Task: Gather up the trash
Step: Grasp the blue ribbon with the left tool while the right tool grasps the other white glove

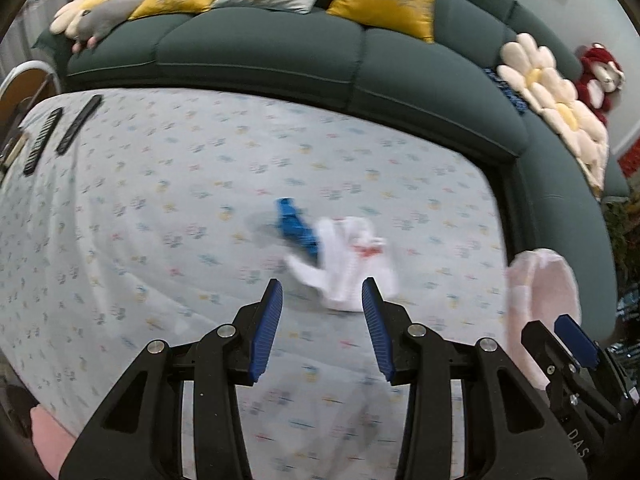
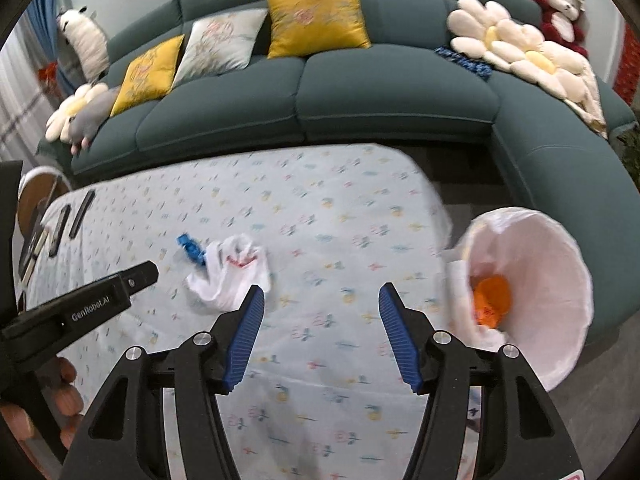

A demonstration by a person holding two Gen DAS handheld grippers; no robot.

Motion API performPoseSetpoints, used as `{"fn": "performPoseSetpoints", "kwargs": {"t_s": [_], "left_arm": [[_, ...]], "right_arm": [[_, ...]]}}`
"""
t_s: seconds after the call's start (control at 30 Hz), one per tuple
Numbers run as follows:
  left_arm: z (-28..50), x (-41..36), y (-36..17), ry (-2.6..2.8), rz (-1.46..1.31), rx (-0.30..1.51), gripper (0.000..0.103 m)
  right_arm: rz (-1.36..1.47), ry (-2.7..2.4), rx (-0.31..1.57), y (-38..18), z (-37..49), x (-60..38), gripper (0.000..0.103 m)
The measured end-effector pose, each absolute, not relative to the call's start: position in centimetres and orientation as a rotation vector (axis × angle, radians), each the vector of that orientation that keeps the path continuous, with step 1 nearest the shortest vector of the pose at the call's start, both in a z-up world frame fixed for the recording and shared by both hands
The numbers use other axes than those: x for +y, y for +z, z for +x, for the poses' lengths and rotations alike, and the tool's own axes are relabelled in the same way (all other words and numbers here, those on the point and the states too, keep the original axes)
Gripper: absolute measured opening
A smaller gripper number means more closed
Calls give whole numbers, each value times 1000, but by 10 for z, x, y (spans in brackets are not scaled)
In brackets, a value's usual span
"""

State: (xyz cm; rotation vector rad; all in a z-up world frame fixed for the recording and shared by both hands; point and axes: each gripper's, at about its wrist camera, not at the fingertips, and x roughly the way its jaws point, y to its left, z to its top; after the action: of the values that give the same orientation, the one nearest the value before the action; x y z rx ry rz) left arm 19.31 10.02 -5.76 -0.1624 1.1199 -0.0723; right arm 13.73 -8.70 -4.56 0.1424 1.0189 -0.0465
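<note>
both grippers over the table (image 2: 360, 208), which has a floral cloth; both point steeply down at it.

left gripper (image 1: 322, 296): jaws part open, nothing between the pads. its tips frame the near edge of the white bag (image 1: 348, 264) but are not seen touching it.

right gripper (image 2: 322, 300): jaws wide, empty. only cloth shows between the tips.

trash: crumpled white bag with a red print, lying on the cloth near the table's middle. in the right view the white bag (image 2: 230, 272) sits just beyond the left finger of the right gripper. shape irregular, no clear long axis.

blue wrapper (image 1: 294, 228) touches the bag's far left side, partly tucked under it. long axis runs diagonally, from the bag up and away to the left in both views; blue wrapper (image 2: 192, 250) seen the same way in the right view.

bin (image 2: 532, 292): white liner, off the table's right end, mouth tilted toward the camera. orange item (image 2: 490, 298) inside it, with some pale scraps.

two dark remotes (image 1: 60, 136) at the far left end of the table, well apart from the trash. sofa (image 2: 360, 96) behind.

image blurred; fine contact cannot be judged.
</note>
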Motion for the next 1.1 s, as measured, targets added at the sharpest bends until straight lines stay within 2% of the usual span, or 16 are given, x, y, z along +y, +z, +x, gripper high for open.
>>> {"fn": "performPoseSetpoints", "kwargs": {"t_s": [0.27, 0.37, 0.5, 0.57, 0.77, 0.83, 0.87, 0.93, 1.03, 1.1], "left_arm": [[212, 142, -88, 3, -172, 1174, 40], [225, 153, -99, 16, -193, 1199, 40], [242, 160, -111, 17, -240, 1224, 40], [250, 160, -115, 19, -244, 1231, 45], [277, 149, -127, 3, -257, 1255, 49], [283, 144, -131, 4, -263, 1263, 54], [285, 140, -134, 3, -269, 1267, 56], [290, 132, -141, -4, -278, 1285, 56], [296, 122, -155, 0, -290, 1322, 57], [298, 117, -165, 12, -317, 1345, 57]], "right_arm": [[112, 11, 1111, -86, 171, -39, 58], [124, 31, 1139, -102, 185, -25, 62], [125, 42, 1187, -127, 202, -7, 62], [120, 45, 1203, -137, 209, -1, 62], [120, 21, 1244, -163, 231, 4, 62], [122, 10, 1264, -171, 235, 0, 54], [120, 6, 1274, -175, 235, -3, 45], [126, 8, 1277, -179, 233, -10, 33], [103, -1, 1263, -178, 224, -21, 22], [101, -23, 1259, -178, 215, -31, 21]]}}
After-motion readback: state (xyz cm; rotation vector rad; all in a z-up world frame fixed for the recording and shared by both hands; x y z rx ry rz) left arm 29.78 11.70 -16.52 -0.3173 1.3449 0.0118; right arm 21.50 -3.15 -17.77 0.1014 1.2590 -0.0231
